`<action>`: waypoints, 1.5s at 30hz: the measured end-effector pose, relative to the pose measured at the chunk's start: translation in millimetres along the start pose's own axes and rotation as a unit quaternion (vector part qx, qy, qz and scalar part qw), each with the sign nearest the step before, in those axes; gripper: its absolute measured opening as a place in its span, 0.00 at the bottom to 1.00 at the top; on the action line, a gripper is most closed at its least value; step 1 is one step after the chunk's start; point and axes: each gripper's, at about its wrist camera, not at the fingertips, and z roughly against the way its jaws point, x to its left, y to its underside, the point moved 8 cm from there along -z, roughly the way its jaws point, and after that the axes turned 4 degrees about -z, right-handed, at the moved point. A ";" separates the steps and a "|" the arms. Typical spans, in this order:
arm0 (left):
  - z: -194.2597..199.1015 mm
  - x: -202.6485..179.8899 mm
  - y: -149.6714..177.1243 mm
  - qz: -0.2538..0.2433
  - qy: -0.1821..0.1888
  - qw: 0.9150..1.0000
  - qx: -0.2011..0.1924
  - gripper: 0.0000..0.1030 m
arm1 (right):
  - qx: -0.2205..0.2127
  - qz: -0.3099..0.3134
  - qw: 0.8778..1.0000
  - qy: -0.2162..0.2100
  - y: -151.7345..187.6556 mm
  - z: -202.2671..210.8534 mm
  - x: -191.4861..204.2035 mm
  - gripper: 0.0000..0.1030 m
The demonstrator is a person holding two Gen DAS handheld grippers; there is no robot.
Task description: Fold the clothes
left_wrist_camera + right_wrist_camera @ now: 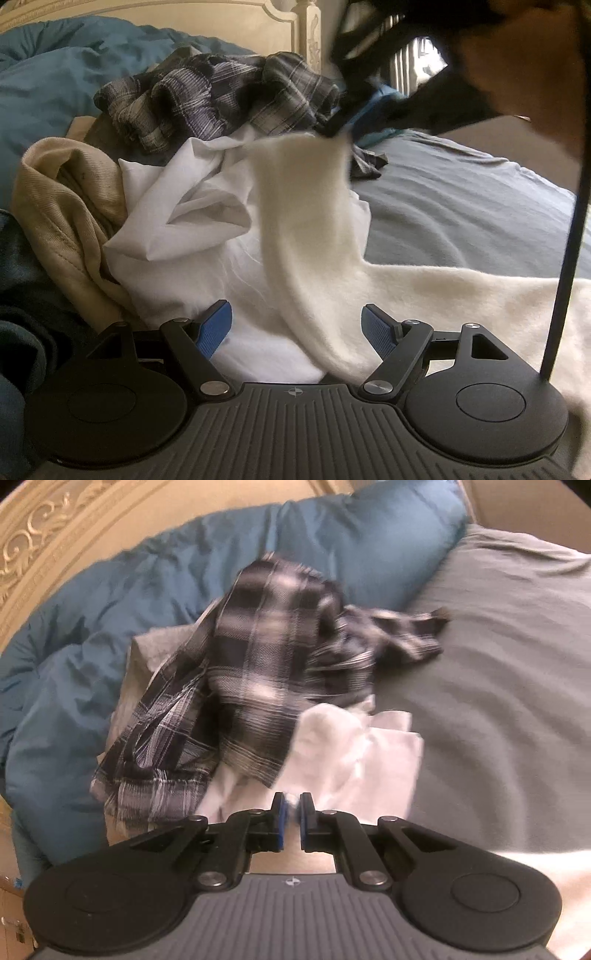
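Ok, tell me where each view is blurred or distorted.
Left wrist view: the right claw and the cream cloth hanging from it are motion-smeared, while the plaid garment and left claw stay sharp. Right wrist view: the plaid garment is streaked with blur; fisheye bends the headboard into a curve.

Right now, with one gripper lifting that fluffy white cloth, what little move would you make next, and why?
Probably close the open left gripper on the white cloth draped between its fingers. The right gripper pinches one end high up, so a second grip would let the cloth be pulled clear of the clothes pile and spread on the grey sheet.
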 end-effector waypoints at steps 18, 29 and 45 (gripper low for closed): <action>64.4 -98.2 24.8 -0.111 0.144 0.983 -0.018 0.76 | -0.148 -0.145 0.978 -0.007 49.8 231.0 -186.4 0.06; 79.0 -138.2 51.0 -0.174 0.165 0.971 -0.004 0.76 | -0.144 -0.264 0.953 0.029 149.0 232.4 -308.9 0.08; 68.7 -167.9 64.4 -0.197 0.159 0.967 0.011 0.76 | -0.114 -0.354 0.928 -0.013 202.2 237.3 -337.3 0.29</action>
